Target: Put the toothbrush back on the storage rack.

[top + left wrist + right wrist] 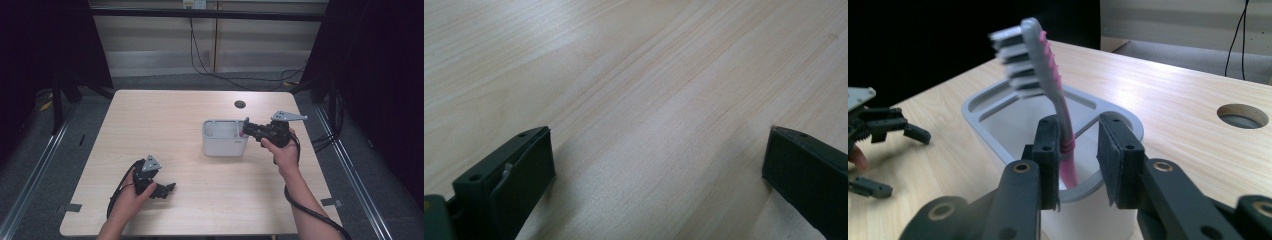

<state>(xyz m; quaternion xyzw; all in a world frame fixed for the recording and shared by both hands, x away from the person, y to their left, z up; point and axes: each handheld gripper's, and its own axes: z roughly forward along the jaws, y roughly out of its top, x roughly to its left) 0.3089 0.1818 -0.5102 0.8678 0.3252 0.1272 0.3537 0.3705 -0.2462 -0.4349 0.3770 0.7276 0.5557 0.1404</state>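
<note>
A pink and grey toothbrush (1048, 75) stands head up in the near compartment of a white holder (983, 107). My right gripper (1079, 125) straddles its neck from the holder's right side (225, 142). One jaw touches the handle, the other stands clear, so the gripper is open. In the high view the right gripper (245, 127) reaches over the holder's right rim. My left gripper (167, 189) rests low over the table near the front left, open with nothing but bare wood between its jaws (659, 135).
The wooden table (165, 125) has a round cable hole (240, 104) behind the holder. The holder's far compartment (215, 128) looks empty. Dark curtains and metal floor rails flank the table; cables run along the floor behind it.
</note>
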